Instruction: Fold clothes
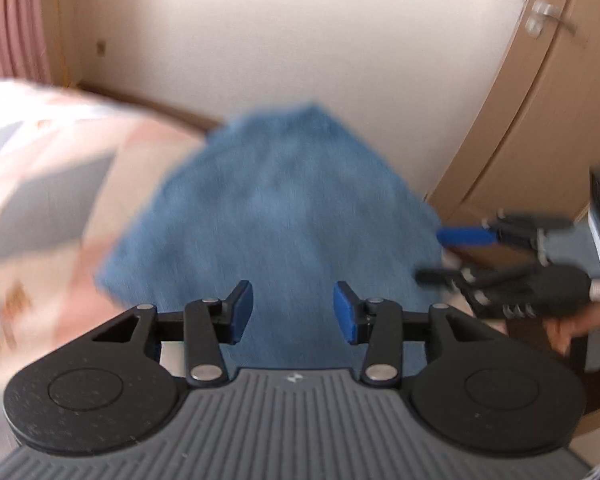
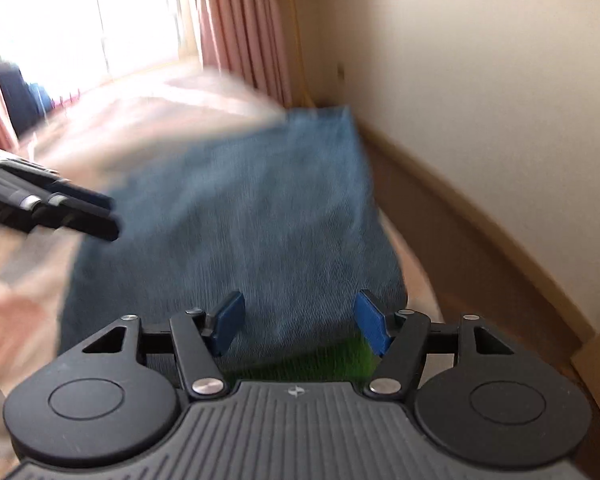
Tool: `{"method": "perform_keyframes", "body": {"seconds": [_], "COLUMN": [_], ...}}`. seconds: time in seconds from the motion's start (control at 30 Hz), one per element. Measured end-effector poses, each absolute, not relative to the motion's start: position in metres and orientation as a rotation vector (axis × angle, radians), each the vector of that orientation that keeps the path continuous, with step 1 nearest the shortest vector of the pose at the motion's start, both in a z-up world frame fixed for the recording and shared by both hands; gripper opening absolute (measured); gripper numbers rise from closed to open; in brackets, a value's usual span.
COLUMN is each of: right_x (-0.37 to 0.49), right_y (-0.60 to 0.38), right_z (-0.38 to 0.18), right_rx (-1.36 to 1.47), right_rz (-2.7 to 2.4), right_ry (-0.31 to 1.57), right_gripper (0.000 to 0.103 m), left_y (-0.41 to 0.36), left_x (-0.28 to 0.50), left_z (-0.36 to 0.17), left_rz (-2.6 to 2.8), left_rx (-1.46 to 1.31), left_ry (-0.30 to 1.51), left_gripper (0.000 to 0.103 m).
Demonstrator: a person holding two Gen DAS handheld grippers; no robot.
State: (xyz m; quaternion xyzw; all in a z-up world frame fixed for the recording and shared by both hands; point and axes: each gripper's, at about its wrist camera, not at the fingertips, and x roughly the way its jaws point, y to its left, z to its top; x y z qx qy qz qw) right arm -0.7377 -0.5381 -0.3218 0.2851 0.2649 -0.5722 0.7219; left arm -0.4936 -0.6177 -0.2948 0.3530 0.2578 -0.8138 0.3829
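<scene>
My left tongs (image 1: 293, 312) are spread wide with nothing between the blue pads, and my right tongs (image 2: 299, 322) are spread the same way. Both hang over the blue denim garment (image 1: 276, 208), which lies on the bed (image 1: 52, 184) with its pink, grey and white patterned cover, near the edge beside the cream wall (image 1: 300, 32). The denim looks faded and is blurred; a strip of green (image 2: 320, 360) shows at its near end.
</scene>
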Motion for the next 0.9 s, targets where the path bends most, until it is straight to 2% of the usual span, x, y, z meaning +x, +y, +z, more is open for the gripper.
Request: {"method": "perform_keyframes", "body": {"seconds": [0.13,0.17,0.27,0.33,0.43,0.5,0.57,0.77,0.9], "right_x": [-0.738,-0.736,-0.72,-0.699,-0.65,-0.61,-0.562,-0.406,-0.322], "right_y": [-0.539,-0.535,-0.519,-0.506,-0.482,-0.464,-0.446,-0.379,-0.321], "right_z": [-0.299,-0.288,-0.261,-0.247,-0.23,-0.222,-0.216,-0.17,-0.124], "right_rx": [0.654,0.642,0.634,0.642,0.644,0.63,0.615,0.484,0.403], "right_rz": [-1.254,-1.256,-1.229,-1.179,-1.035,-0.915,-0.799,-0.503,-0.344], "right_ry": [0.571,0.562,0.544,0.56,0.62,0.653,0.671,0.631,0.548], "right_gripper": [0.067,0.068,0.08,0.081,0.083,0.086,0.087,0.091,0.098], "left_y": [-0.587,-0.577,-0.538,-0.504,-0.445,-0.403,-0.359,-0.225,-0.146], "left_x": [-0.485,-0.476,-0.432,-0.399,-0.342,-0.305,-0.271,-0.173,-0.123], "left_z": [-0.268,-0.255,-0.215,-0.194,-0.17,-0.157,-0.141,-0.086,-0.054], "left_rz": [-1.938,-1.901,-1.742,-1.627,-1.424,-1.281,-1.146,-0.848,-0.653], "left_rx": [0.813,0.76,0.602,0.525,0.439,0.417,0.402,0.358,0.359], "left_ry": [0.694,0.726,0.839,0.887,0.932,0.917,0.879,0.774,0.683], "left_gripper": [0.04,0.046,0.054,0.062,0.069,0.073,0.085,0.1,0.102]}}
